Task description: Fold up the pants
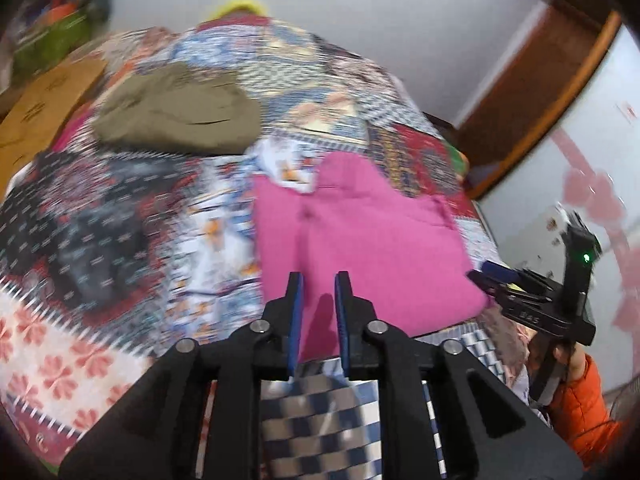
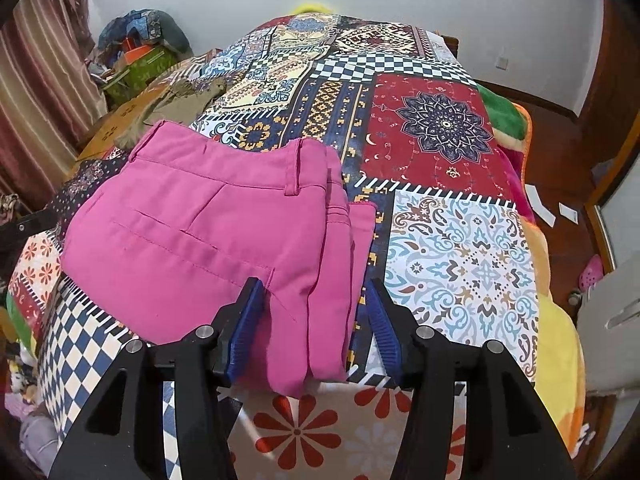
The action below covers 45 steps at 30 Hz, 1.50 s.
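Note:
Pink pants [image 2: 208, 232] lie folded into a compact stack on the patchwork bedspread [image 2: 436, 136], waistband toward the far side. They also show in the blurred left wrist view [image 1: 360, 236]. My right gripper [image 2: 314, 292] is open, its blue pads straddling the near right edge of the pants without holding them. My left gripper [image 1: 318, 280] hovers over the near edge of the pants, jaws partly open with a narrow gap, nothing between them. The right gripper [image 1: 486, 274] shows at the pants' right corner in the left wrist view.
An olive-brown garment [image 1: 176, 110] lies further up the bed on the left, also in the right wrist view [image 2: 180, 100]. A cardboard box [image 1: 48, 100] and piled clutter [image 2: 136, 52] sit beside the bed's left. A green and orange blanket [image 2: 508, 116] hangs off the right edge.

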{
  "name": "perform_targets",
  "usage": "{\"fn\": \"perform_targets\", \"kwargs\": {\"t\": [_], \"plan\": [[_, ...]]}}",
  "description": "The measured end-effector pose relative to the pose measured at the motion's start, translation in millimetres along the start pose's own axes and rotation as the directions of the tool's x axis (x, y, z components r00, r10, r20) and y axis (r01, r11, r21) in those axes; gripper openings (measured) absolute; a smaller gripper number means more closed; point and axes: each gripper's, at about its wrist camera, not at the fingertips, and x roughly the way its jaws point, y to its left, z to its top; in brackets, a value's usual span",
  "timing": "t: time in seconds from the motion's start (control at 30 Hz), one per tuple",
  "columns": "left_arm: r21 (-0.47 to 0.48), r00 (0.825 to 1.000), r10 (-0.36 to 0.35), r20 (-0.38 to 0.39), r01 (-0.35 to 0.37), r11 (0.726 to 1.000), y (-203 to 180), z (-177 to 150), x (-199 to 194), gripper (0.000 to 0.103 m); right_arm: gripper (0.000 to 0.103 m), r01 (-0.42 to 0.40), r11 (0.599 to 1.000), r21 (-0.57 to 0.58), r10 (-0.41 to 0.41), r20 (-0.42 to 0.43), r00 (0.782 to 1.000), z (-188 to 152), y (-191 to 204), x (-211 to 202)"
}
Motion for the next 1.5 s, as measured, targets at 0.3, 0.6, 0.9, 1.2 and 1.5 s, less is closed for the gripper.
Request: {"fn": "perform_targets", "kwargs": {"t": [0.3,0.6,0.9,1.2,1.5], "plan": [[-0.008,0.992,0.094,-0.090,-0.095,0.995,14,-1,42,0.072,0.055,0.041,0.999,-0.035,-0.040,0.022,0.999,2,-6,-14],[-0.102,0.995,0.070,-0.069,-0.077,0.992,52,20,25,0.091,0.061,-0.044,0.999,0.013,0.044,-0.006,0.999,17,-16,-6],[-0.095,0.991,-0.031,-0.129,0.019,0.995,38,43,62,0.092,0.079,-0.087,0.996,0.029,0.088,-0.039,0.995,28,-3,19],[-0.092,0.966,-0.100,-0.240,0.079,0.993,33,32,96,0.103,0.090,-0.121,0.990,0.079,0.127,-0.081,0.989,27,-20,37],[-0.061,0.962,-0.122,-0.245,0.110,0.992,27,38,101,0.103,0.091,-0.180,0.974,0.135,0.193,-0.090,0.977,21,-32,47]]}}
